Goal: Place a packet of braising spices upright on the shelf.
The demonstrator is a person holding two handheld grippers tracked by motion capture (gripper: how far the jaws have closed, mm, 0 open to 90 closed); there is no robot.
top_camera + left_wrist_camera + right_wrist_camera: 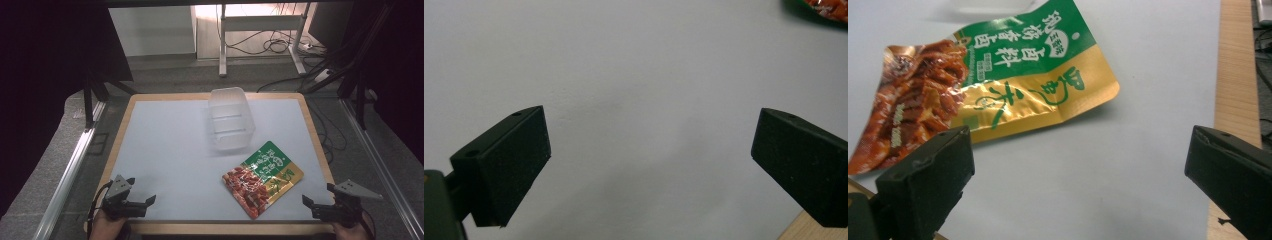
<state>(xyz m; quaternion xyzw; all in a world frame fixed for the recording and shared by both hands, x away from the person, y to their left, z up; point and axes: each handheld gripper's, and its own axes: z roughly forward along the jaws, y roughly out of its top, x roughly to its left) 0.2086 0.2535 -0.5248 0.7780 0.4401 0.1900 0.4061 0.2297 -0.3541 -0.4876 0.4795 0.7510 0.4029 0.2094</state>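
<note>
Clear container (230,119) stands just beyond snack packet (263,177).

I work in what looks like a lab or test room. My table (120,150) has a wooden rim and a plain pale mat, and metal rails (70,170) run along both sides of it. Beyond it, loose cables (270,47) lie on a grey floor by a power strip (307,46) and the white legs of a desk (222,45). Dark curtains (45,60) close in the sides.
</note>
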